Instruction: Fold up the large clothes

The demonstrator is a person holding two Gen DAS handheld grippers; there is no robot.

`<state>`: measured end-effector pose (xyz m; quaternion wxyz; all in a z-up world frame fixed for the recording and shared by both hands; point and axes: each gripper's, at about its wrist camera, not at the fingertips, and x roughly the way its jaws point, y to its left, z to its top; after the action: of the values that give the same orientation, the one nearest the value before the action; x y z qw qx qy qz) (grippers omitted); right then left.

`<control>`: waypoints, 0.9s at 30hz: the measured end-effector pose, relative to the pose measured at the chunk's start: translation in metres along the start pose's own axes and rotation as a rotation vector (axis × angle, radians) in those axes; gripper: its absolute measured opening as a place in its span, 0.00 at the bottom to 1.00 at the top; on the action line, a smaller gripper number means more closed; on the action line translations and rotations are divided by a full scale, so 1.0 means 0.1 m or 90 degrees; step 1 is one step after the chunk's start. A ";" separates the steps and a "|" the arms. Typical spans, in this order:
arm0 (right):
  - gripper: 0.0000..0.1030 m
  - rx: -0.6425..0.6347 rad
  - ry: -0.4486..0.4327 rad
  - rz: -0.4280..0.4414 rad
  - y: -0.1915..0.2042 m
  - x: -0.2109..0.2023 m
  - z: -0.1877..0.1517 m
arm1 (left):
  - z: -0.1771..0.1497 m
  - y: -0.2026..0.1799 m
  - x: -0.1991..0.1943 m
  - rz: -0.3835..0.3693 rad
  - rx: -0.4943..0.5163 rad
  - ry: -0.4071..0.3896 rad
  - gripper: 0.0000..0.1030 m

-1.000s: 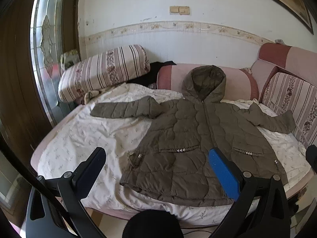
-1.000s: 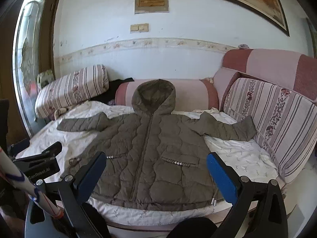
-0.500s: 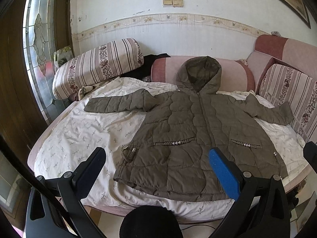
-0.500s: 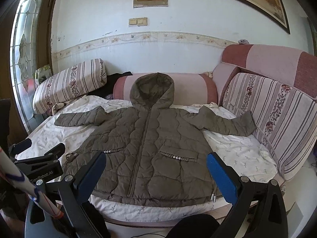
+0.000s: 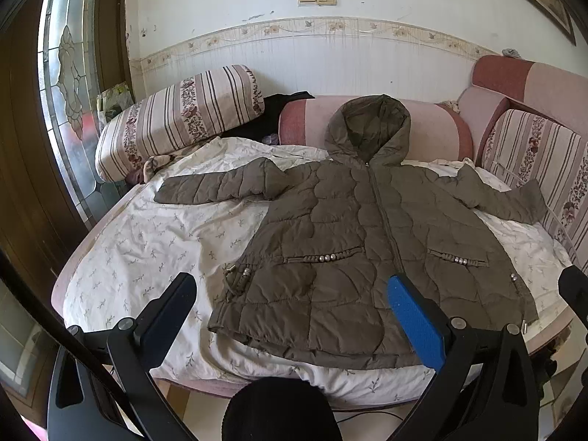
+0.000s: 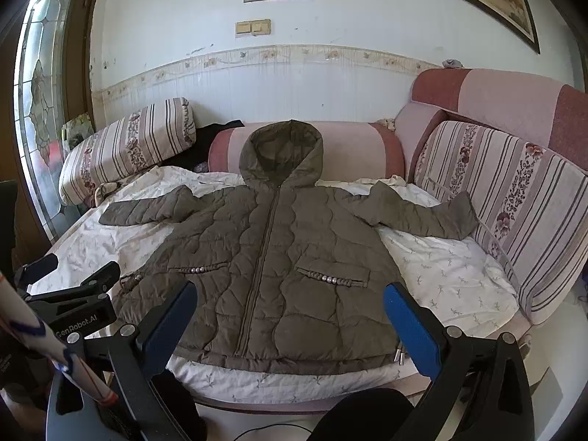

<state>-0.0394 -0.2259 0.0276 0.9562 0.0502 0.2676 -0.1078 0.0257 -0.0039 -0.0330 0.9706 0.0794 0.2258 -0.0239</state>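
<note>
Olive hooded jacket (image 5: 352, 242) flat, front up on white sheet (image 5: 154, 235); long axis near-far, hood far, hem near, sleeves spread left-right. Left gripper (image 5: 294, 316) and right gripper (image 6: 290, 316) wide open, empty, near hem.

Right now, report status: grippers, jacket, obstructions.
Left gripper open, empty. Right gripper open, empty. Jacket flat on sheet, zipped, sleeves spread, unfolded. Nothing on it.

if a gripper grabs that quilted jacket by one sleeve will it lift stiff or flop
The jacket would probably flop: its sleeve already bends against the striped cushion. The puffy quilting suggests it is light for its bulk. The smooth shell may slip in a shallow pinch.
</note>
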 end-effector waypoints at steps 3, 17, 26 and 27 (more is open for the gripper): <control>1.00 0.000 0.007 0.002 0.00 0.02 -0.02 | -0.01 0.00 -0.01 -0.001 0.004 -0.019 1.00; 1.00 0.008 0.016 0.004 0.00 0.00 -0.07 | -0.01 0.02 0.04 0.000 0.004 0.011 1.00; 1.00 0.049 0.025 0.030 -0.18 -0.05 0.21 | 0.29 0.08 -0.10 -0.028 -0.012 -0.036 1.00; 1.00 0.053 0.017 0.028 -0.21 -0.07 0.28 | 0.36 0.09 -0.13 -0.027 -0.013 -0.041 1.00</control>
<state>-0.0366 -0.2494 0.0544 0.9517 0.0972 0.2744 -0.0972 0.0301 -0.0002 0.0058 0.9775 0.0635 0.1959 -0.0448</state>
